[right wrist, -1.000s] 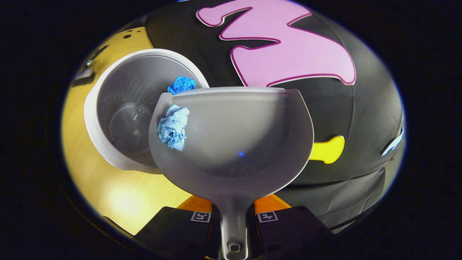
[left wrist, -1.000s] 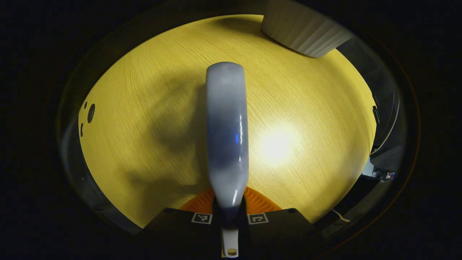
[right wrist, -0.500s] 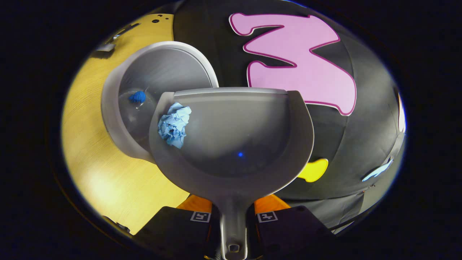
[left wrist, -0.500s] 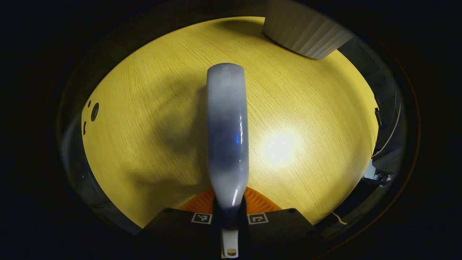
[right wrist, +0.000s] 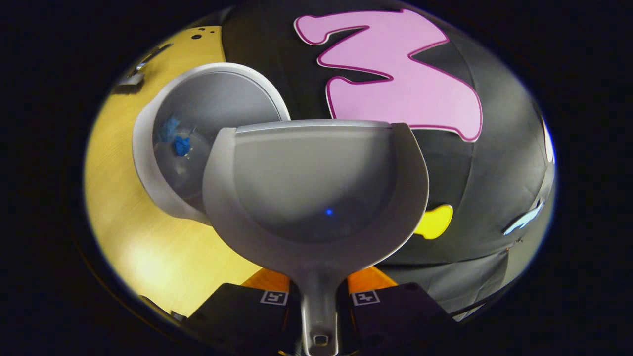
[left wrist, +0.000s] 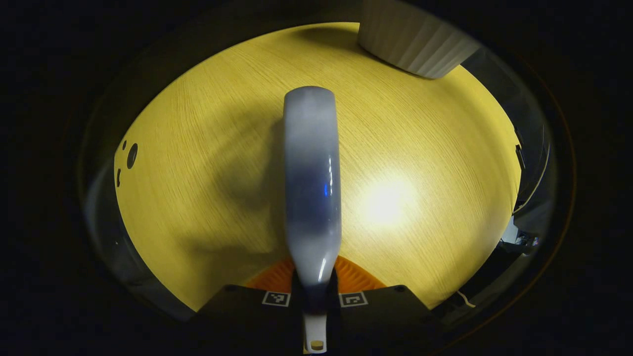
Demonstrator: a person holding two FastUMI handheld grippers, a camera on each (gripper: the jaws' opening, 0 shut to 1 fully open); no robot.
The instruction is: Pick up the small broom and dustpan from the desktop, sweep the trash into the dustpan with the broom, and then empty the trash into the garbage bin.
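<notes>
holding the dustpan (right wrist: 316,193) by its handle in the closed right gripper (right wrist: 319,301), we see its scoop empty and blue scraps (right wrist: 178,141) lying inside the bin (right wrist: 148,183) at the bench's far edge, so we judge the emptying finished. our left gripper (left wrist: 315,296) is closed on the broom (left wrist: 311,173) above the bare bench (left wrist: 198,148). nothing blocks us.

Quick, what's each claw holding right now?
Left gripper: shut on the broom handle.
Right gripper: shut on the dustpan handle.
</notes>
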